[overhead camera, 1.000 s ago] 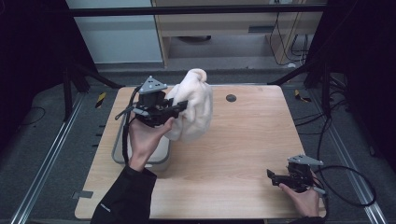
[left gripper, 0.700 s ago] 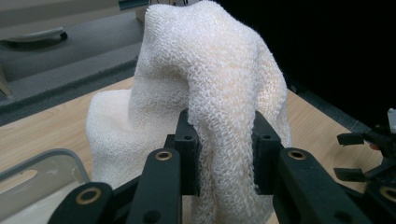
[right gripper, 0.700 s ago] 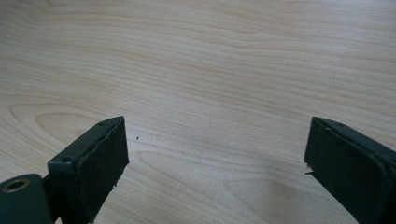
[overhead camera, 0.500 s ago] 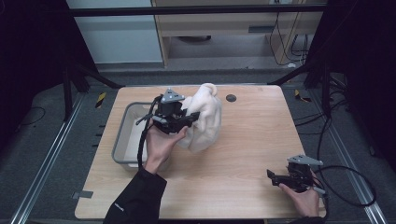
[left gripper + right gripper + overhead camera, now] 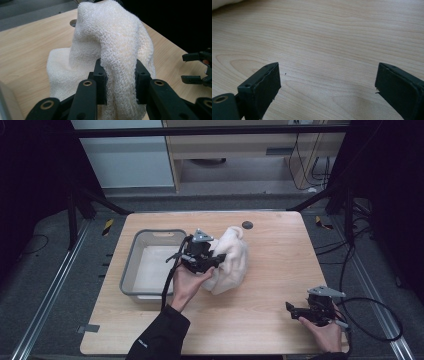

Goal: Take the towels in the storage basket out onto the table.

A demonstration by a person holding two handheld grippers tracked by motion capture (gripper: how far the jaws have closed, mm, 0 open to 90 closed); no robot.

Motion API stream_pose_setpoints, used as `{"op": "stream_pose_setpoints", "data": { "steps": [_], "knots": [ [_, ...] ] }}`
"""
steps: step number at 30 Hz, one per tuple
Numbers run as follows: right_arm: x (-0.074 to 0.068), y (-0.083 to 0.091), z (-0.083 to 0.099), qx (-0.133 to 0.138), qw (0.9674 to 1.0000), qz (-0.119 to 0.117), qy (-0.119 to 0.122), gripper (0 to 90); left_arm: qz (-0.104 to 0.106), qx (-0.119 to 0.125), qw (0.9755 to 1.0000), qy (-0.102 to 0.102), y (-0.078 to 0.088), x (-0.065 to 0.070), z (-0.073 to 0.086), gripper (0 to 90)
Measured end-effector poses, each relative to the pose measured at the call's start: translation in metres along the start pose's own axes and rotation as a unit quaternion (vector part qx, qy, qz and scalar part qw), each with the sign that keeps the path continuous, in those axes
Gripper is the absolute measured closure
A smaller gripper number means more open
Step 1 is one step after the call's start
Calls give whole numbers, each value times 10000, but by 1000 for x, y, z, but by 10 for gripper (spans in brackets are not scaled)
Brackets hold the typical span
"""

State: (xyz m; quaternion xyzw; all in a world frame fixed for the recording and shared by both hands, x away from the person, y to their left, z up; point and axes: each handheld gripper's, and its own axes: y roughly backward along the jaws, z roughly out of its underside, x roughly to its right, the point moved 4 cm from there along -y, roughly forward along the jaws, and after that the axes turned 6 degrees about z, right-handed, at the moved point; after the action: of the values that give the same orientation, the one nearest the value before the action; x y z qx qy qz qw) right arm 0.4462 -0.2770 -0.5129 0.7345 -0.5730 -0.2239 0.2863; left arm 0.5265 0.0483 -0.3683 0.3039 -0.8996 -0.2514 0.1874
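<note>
A cream knitted cloth (image 5: pixel 231 260) hangs bunched over the middle of the wooden table, its lower folds resting on the wood. My left gripper (image 5: pixel 216 260) is shut on it from the left. In the left gripper view both black jaws pinch a thick fold of the cloth (image 5: pixel 117 50), and my left gripper (image 5: pixel 119 83) holds it upright. My right gripper (image 5: pixel 291 310) rests near the table's front right corner, jaws apart. The right gripper view looks along my right gripper (image 5: pixel 327 82), open over bare wood with nothing between its pads.
A grey plastic tub (image 5: pixel 131 270) sits on the left part of the table, just left of the held cloth. A small dark round hole (image 5: pixel 247 224) marks the table near its far edge. Black cables trail off the right side.
My left hand has carried the cloth rightward and down, from over the tub to the table's middle, where its folds now touch the wood. The right gripper has kept still.
</note>
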Motion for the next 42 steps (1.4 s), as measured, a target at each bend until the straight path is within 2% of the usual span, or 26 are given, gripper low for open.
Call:
{"op": "stream_pose_setpoints", "data": {
  "steps": [15,25,31,35,42],
  "knots": [
    [0,0,0,-10,10000,32,26,63,220,-151,9996,34,-32,11,15,691],
    [2,-2,2,-79,9999,123,61,67,344,-253,9990,-90,-52,24,22,677],
    [5,-1,3,-27,9999,148,-54,73,443,-296,9985,-153,-64,33,29,659],
    [6,-1,3,9,9998,193,-47,73,577,-321,9977,-176,-72,40,34,633],
    [10,0,3,110,9994,288,-132,83,818,-427,9956,-156,-81,51,39,532]
  ]
}}
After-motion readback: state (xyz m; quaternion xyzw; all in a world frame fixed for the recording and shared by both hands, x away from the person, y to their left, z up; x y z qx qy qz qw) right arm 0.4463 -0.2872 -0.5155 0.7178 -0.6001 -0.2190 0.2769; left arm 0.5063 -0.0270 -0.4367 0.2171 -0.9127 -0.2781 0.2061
